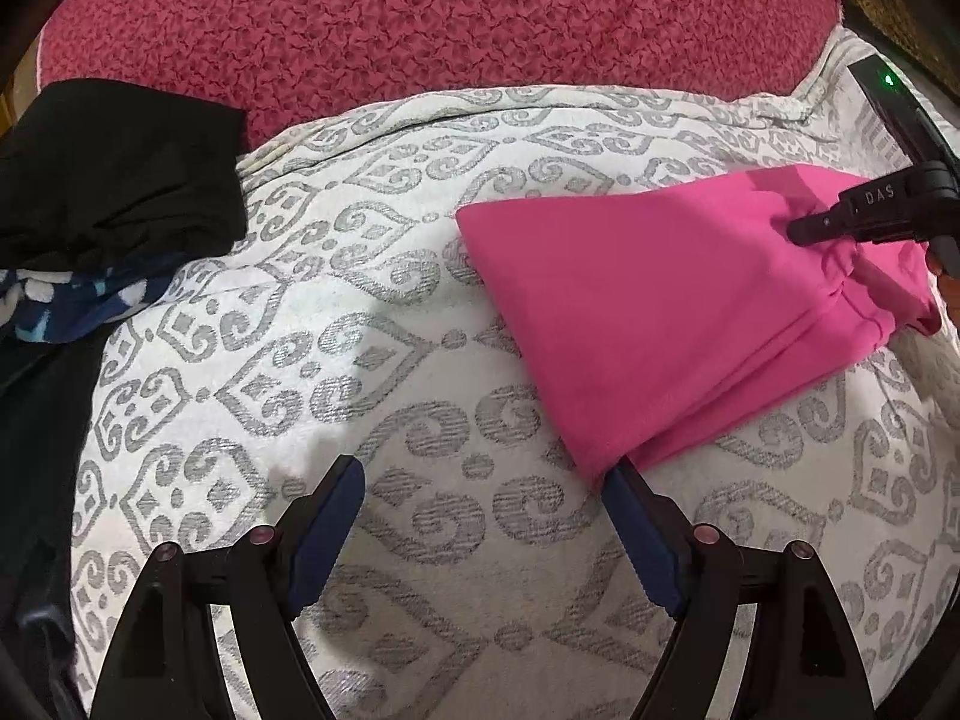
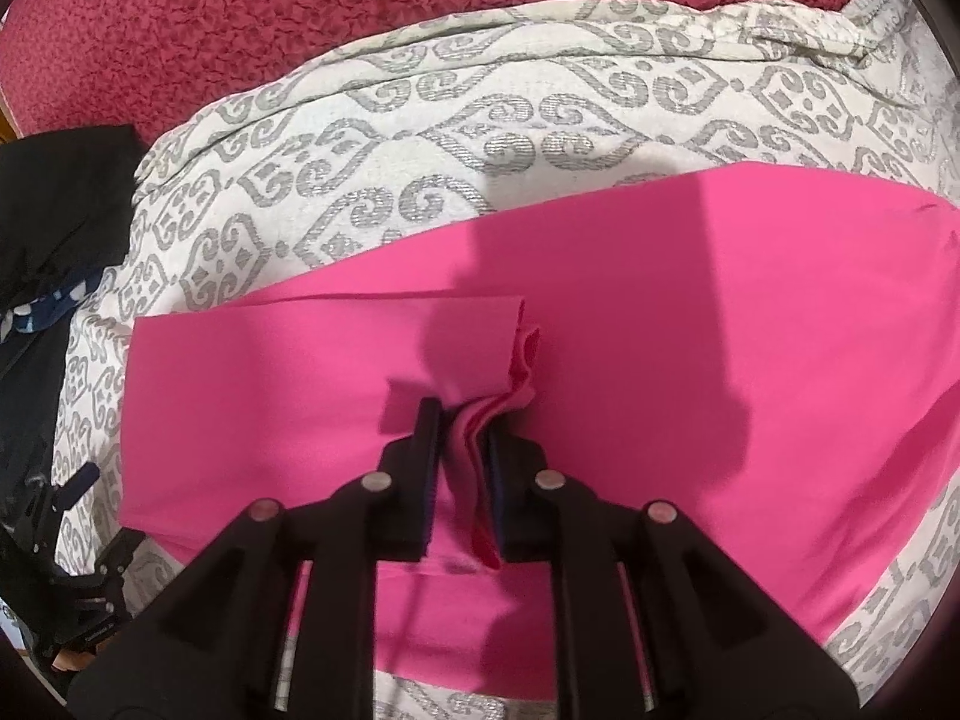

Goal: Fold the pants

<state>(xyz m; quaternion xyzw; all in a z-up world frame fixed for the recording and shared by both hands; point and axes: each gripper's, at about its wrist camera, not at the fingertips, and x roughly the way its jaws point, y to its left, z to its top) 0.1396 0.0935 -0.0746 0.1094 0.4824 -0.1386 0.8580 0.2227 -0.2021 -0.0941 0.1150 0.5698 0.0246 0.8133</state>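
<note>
Left wrist view: the widest thing is the bed, its grey-scrolled white cover spread over a dark pink textured blanket that shows along the far edge. That flat, cleared stretch of cover serves as the folding surface. A pile of dark clothes, black cloth over a blue and white patterned piece, sits at the cover's left edge, well apart from the work, probably so it stays out of the way.

The bright pink pants lie on the right half of the cover, already doubled into a compact stack with a straight folded edge towards the left. In the right wrist view a layer of the pants lies folded across the middle, with several bunched edges rising at its end.

The right gripper is pressed together on those bunched layers, pinching several thicknesses at once; judging by this, holding them together keeps the stack aligned while the next fold is carried over or set down. From the left wrist view the same right gripper comes in from the right edge with cloth gathered at its tip.

The left gripper is spread wide and holds nothing, low over bare cover just beside the near corner of the pants, seemingly ready to steady or take that corner.
</note>
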